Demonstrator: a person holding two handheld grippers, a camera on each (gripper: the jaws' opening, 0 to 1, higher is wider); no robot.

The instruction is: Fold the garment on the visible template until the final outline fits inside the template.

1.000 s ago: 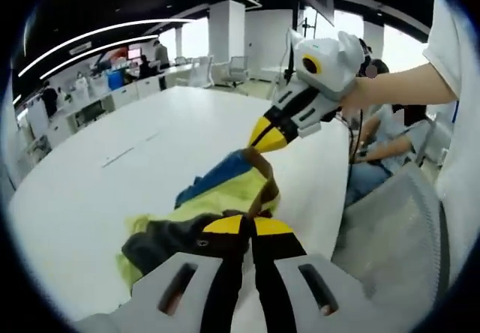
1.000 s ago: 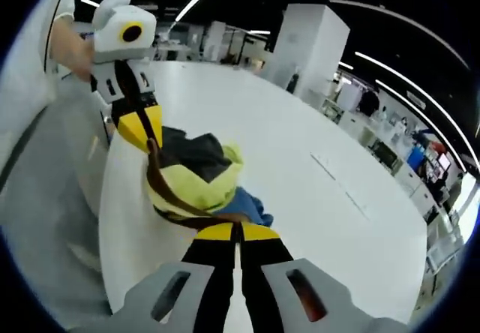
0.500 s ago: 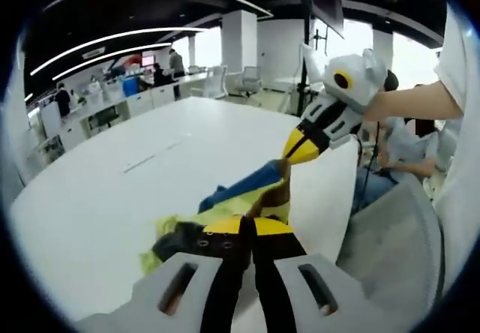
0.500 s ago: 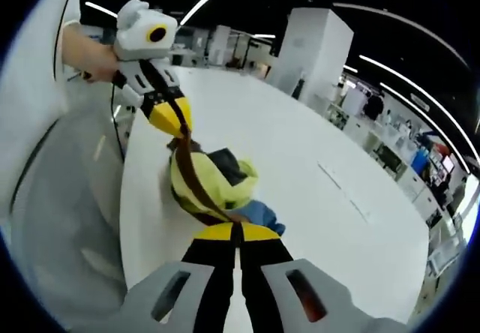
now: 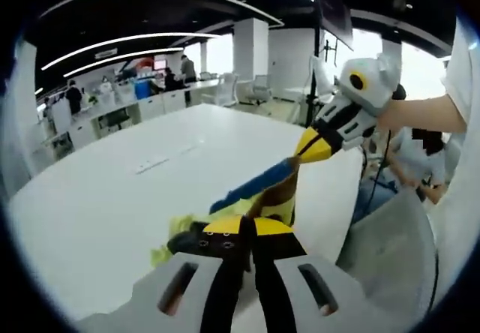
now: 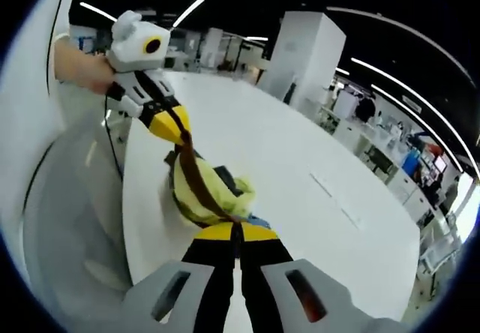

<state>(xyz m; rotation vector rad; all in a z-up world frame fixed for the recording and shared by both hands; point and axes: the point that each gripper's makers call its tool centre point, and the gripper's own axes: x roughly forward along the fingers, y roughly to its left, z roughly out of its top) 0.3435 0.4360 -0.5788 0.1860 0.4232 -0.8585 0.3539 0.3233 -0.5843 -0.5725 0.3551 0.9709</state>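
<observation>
1. The left gripper view looks along its own yellow-tipped black jaws, low and close over the large white table (image 5: 112, 198), facing the opposite gripper (image 5: 315, 147).
2. The right gripper view looks back the other way (toward the person).
3. Both share the bunched yellow, blue and brown garment (image 6: 202, 190) between them.

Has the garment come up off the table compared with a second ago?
Yes. The garment, pinched by the left gripper and right gripper, is now stretched and raised above the white table, with less cloth lying on it.
</observation>
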